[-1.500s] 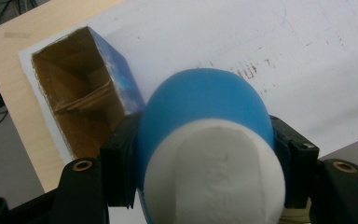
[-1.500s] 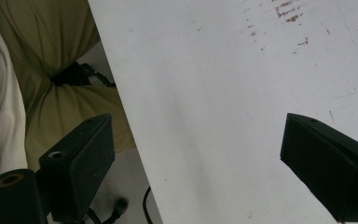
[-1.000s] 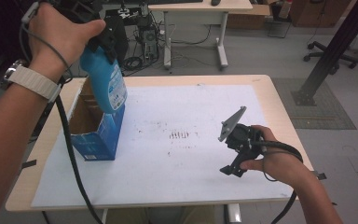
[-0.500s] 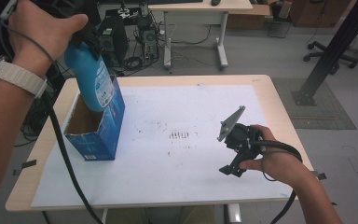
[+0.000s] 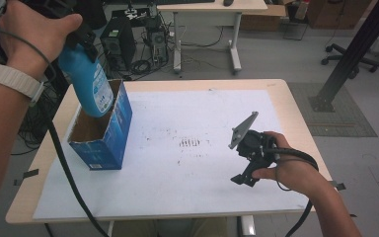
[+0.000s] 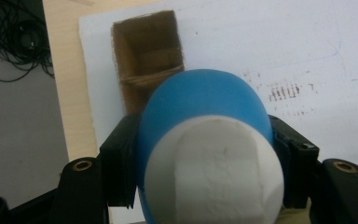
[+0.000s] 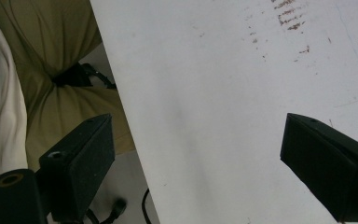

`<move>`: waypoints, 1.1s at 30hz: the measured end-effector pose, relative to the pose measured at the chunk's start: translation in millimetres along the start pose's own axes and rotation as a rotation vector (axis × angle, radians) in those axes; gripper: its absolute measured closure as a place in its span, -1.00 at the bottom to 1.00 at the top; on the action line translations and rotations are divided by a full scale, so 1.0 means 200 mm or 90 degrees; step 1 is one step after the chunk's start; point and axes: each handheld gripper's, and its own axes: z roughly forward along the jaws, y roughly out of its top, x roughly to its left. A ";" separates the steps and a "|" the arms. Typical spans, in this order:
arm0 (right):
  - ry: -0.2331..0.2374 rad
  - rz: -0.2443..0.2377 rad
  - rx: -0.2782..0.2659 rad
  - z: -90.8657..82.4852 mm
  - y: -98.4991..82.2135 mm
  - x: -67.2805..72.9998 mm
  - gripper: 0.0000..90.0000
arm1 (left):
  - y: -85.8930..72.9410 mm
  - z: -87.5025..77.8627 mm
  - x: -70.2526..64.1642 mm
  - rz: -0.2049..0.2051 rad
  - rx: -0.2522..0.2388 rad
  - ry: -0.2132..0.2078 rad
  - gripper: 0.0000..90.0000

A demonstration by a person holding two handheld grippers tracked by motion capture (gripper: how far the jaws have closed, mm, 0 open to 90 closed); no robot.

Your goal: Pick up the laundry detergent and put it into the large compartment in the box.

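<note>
High view: left claw (image 5: 81, 42) clamped on a blue bottle (image 5: 90, 84), held tilted over the open top of the blue box (image 5: 109, 138), bottle base at the box mouth near its far end. Box stands at the left of the white sheet (image 5: 187, 197) on the table (image 5: 296, 108). Nothing between bottle and box opening. Right claw (image 5: 244, 175) rests low over the sheet at the right, well apart from the box, grey plate on top. Smudge marks (image 5: 190, 143) mid-sheet. Behind the table: PC tower, cables, another desk.

Left gripper view: jaws pressed on both sides of the bottle (image 6: 205, 140), white cap end toward the camera. Box (image 6: 147, 60) beyond it, open, brown inside with a cardboard divider.

Right gripper view: right claw (image 7: 196, 158) spread wide, nothing between the jaws; under it the sheet (image 7: 223, 93) edge, with the person's trousers off to the side.

Versus a second ago: bottle and left hand have shifted left and farther back over the box. Right hand unchanged. Box same spot.
</note>
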 end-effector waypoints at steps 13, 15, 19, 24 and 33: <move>0.001 0.000 -0.003 0.00 0.01 0.00 -0.77 | -0.01 0.06 0.05 -0.018 0.006 0.024 -0.17; 0.000 0.001 -0.002 0.00 0.00 0.00 -0.77 | -0.01 0.06 0.05 -0.020 0.006 0.028 -0.17; -0.001 0.003 -0.002 0.00 0.00 0.00 -0.77 | -0.02 0.09 0.07 -0.026 0.008 0.027 -0.17; -0.001 0.001 -0.003 0.00 0.01 0.00 -0.77 | -0.03 0.13 0.09 -0.030 0.011 0.027 -0.17; -0.001 0.002 -0.005 0.00 0.00 0.01 -0.77 | -0.04 0.19 0.12 -0.033 0.015 0.033 -0.17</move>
